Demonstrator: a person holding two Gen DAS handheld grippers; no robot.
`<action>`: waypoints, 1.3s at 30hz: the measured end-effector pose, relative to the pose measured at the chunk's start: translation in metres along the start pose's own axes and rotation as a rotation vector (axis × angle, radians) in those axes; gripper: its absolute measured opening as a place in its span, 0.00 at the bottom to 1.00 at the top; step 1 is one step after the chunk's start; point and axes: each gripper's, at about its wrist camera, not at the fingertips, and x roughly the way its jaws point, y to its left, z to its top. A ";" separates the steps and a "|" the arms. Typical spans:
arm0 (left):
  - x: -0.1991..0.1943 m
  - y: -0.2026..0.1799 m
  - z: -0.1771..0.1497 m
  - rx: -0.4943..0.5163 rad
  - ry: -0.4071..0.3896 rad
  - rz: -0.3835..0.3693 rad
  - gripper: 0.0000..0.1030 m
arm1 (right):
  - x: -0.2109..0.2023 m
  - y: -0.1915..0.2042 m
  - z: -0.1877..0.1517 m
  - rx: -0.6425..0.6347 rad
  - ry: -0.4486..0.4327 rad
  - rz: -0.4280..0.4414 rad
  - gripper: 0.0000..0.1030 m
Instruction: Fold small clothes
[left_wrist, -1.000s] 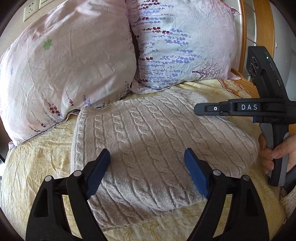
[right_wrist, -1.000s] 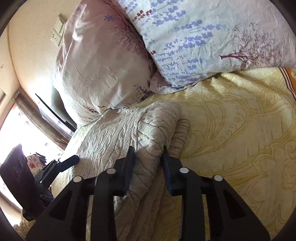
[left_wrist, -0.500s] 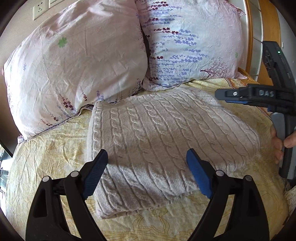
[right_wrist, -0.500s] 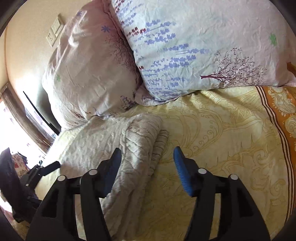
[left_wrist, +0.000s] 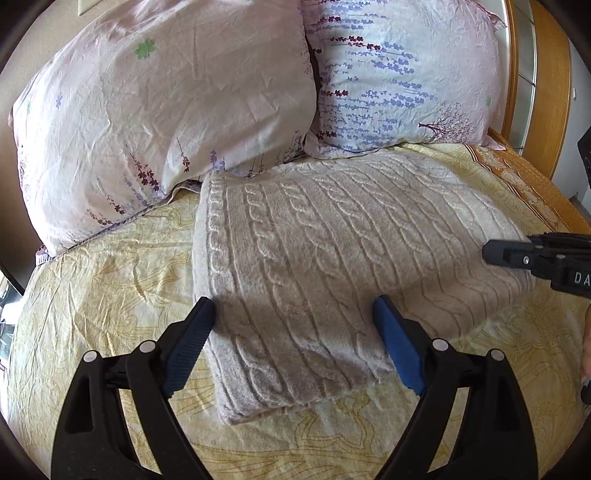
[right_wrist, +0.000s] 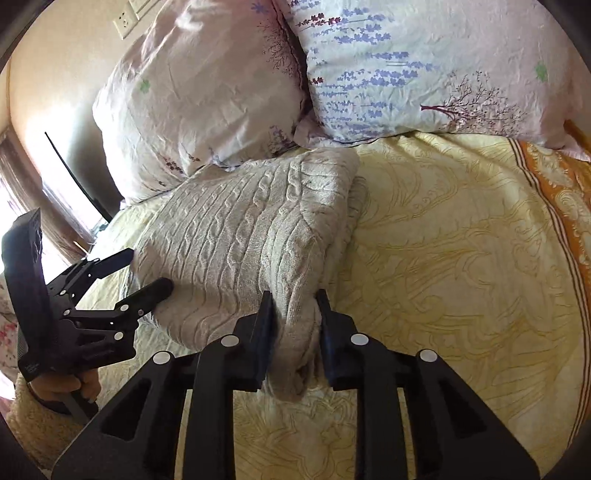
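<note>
The folded cable-knit sweater lies lengthwise across the bed, touching two floral pillows. Left hand-held gripper gapes wide, holding nothing; right hand-held gripper is closing on the sweater's corner.

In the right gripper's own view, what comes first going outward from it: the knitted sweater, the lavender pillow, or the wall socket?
1. Sweater: its near edge is between the closing jaws of the right gripper.
2. Lavender pillow: beyond the sweater, at the head of the bed, upper right.
3. Wall socket: on the wall behind the pillows, upper left.
</note>
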 end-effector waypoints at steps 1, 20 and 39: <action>0.001 0.002 -0.004 0.000 0.009 -0.002 0.81 | 0.001 -0.002 -0.001 0.006 0.006 -0.012 0.21; -0.030 0.011 0.005 -0.199 -0.108 -0.225 0.77 | -0.011 0.042 -0.023 -0.177 -0.127 -0.076 0.34; -0.001 -0.023 -0.002 0.002 -0.008 -0.027 0.85 | 0.020 0.044 -0.033 -0.275 -0.031 -0.217 0.36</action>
